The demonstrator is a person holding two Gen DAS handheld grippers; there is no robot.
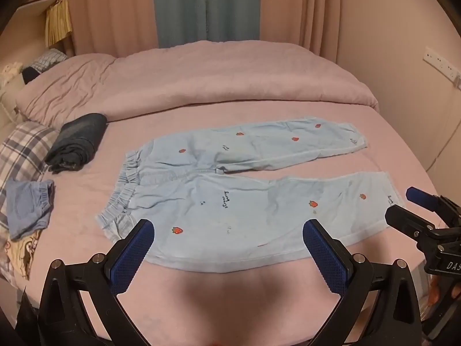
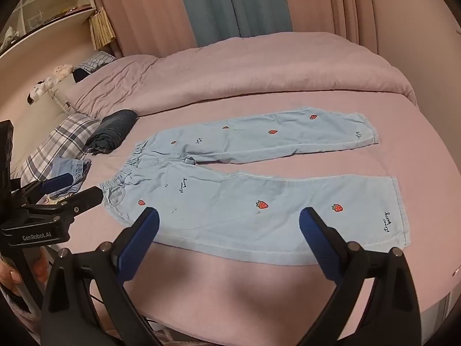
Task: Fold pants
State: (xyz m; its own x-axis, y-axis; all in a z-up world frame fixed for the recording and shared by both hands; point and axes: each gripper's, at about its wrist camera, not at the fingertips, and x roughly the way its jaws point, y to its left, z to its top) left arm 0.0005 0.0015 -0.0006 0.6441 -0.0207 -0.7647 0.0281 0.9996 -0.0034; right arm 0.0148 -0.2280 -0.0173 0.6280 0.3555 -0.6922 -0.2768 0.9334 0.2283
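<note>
One pair of light blue pants lies flat and unfolded on the pink sheet of the bed, dotted with small red strawberries and dark lettering. Its long axis runs across both views: the gathered waistband points left toward the plaid pillow, and the two leg cuffs point right. The legs spread apart in a narrow V from the crotch, with a strip of pink sheet between them; the far leg angles slightly away, and the near leg lies closest to the bed's front edge.

Both tongs hover in front of the pants, on the near side, touching no cloth. The left gripper is released, its blue pads spread wide, framing the hip and thigh of the near leg from above. The right gripper is likewise spread wide with nothing between its pads, framing the lower part of the near leg, the cuff just to its right.

Left of the waistband, near it, a rolled dark garment rests against the pillow, and a smaller blue garment lies nearer the front, also left of the waistband. Beyond the pants a bunched pink blanket spans the bed, with pink and teal curtains behind it
</note>
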